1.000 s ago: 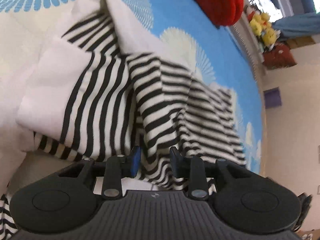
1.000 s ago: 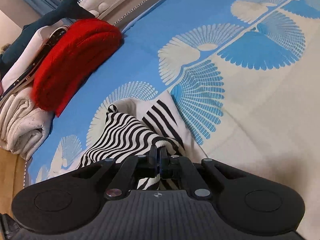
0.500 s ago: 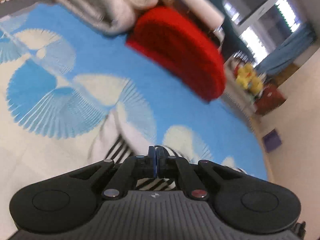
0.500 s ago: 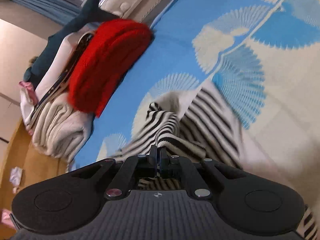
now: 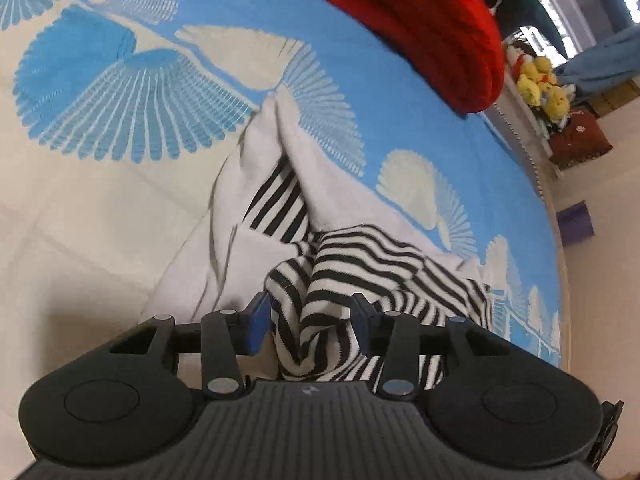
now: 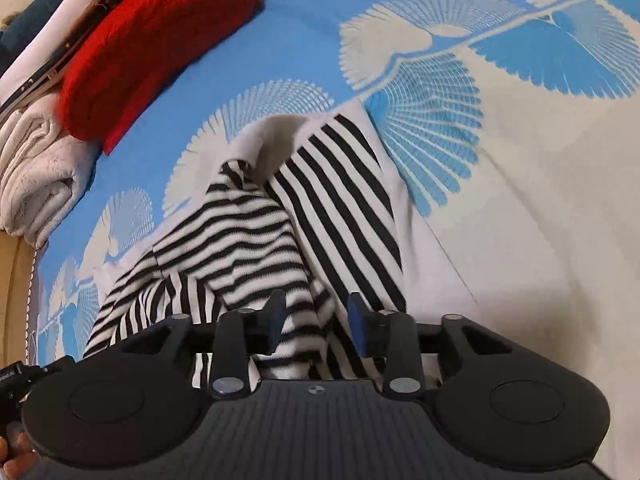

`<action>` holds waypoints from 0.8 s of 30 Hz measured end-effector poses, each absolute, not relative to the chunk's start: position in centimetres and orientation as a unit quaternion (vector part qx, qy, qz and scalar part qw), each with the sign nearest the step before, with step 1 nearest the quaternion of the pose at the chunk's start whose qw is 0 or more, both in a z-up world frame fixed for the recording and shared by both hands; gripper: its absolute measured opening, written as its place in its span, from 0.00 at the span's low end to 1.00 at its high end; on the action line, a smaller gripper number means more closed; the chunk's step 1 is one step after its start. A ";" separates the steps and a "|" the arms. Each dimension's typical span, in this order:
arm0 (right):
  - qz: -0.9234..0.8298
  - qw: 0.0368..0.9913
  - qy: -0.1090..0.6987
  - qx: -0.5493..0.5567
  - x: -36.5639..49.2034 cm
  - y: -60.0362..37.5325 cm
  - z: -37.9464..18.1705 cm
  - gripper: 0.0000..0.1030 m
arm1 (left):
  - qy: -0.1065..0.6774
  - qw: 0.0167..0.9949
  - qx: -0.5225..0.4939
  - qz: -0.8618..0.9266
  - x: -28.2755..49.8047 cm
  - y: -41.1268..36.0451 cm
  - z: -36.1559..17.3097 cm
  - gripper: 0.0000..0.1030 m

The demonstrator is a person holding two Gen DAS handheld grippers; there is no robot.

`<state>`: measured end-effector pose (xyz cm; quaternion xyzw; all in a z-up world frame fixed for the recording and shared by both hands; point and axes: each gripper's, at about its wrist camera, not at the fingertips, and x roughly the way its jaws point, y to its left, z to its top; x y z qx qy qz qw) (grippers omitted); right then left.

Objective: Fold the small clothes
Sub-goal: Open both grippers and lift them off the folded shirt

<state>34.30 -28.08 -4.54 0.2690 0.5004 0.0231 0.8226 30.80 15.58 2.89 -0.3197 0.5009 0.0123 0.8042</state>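
Opening now, left gripper [image 5: 307,318] and right gripper [image 6: 314,322], jaws parting with bunched folds of the striped garment [image 5: 360,272] between the pads, crumpled on the blue-and-cream bedspread [image 5: 100,80], open spread beyond, red cushion [image 5: 420,20] and folded cream blanket [image 6: 36,168] well past the garment.

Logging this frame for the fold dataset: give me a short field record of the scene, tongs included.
surface: blue and cream fan-print bedspread
garment: black and white striped garment, bunched, not yet flat
left tongs: jaws opening, a fold of striped cloth between them, pads not pressing it
right tongs: jaws opening, striped cloth between them, not gripped
nearby: red folded knit beyond the garment; cream folded blanket beside it
far edge: yellow plush toys
fold status: not finished
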 end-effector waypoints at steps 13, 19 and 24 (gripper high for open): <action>0.013 0.831 0.489 0.265 34.4 -26.3 -4.5 0.05 | 0.514 0.821 -0.238 0.065 31.3 15.3 2.3 0.01; -0.037 0.828 0.513 0.226 34.2 -26.4 -5.3 0.20 | 0.495 0.837 -0.220 0.073 30.9 14.8 3.7 0.13; 0.037 0.883 0.424 0.199 33.4 -24.2 -1.5 0.23 | 0.470 0.859 -0.201 -0.018 30.9 11.9 4.6 0.20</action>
